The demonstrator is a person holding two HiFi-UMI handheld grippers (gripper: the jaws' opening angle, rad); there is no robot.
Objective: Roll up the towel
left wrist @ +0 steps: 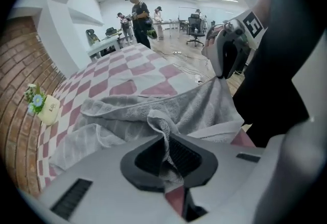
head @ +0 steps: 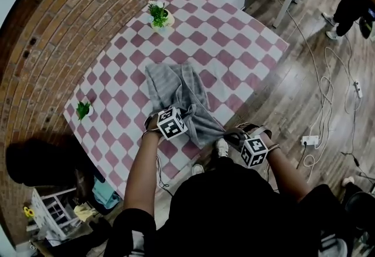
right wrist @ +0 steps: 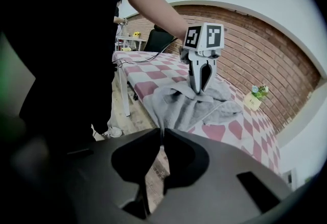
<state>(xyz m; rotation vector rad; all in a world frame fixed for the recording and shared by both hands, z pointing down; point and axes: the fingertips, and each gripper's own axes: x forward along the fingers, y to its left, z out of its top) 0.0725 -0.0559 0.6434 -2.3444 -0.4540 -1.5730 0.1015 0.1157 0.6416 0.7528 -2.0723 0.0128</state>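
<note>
At near table (head: 246, 68) edge, left tool (left wrist: 171, 156) clamped on towel (head: 176, 89), right tool (right wrist: 161, 139) apparently pinching its corner, open tabletop beyond.

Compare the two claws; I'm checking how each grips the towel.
The left claw bites a thick bunched fold of the towel, the right claw only a thin edge. The left claw is over the table; the right claw hangs past its edge. Both are shut on the towel.

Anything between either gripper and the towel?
Nothing visible. The left gripper has its jaws shut on a fold of the grey striped towel; the right gripper pinches its corner at the pink-checked table edge.
</note>
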